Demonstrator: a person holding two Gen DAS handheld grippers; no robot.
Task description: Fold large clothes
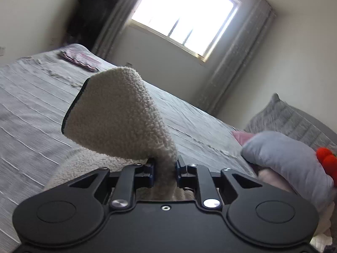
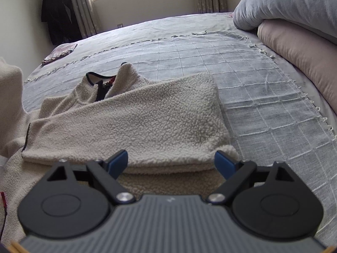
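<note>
Pinching fleece sleeve (image 1: 118,113), left gripper (image 1: 165,168) lifts.

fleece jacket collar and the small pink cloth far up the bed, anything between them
Nothing: in the right wrist view only bare grey bedspread lies between the fleece jacket collar and the pink cloth.

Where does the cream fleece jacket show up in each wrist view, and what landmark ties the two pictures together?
Left wrist: the cream fleece jacket fills the centre; a raised sleeve is pinched in the left gripper.
Right wrist: the jacket lies on the bed across centre and left, one sleeve folded over the body, ahead of the open right gripper.
Shared landmark: the small pinkish folded cloth at the far side of the bed.
</note>
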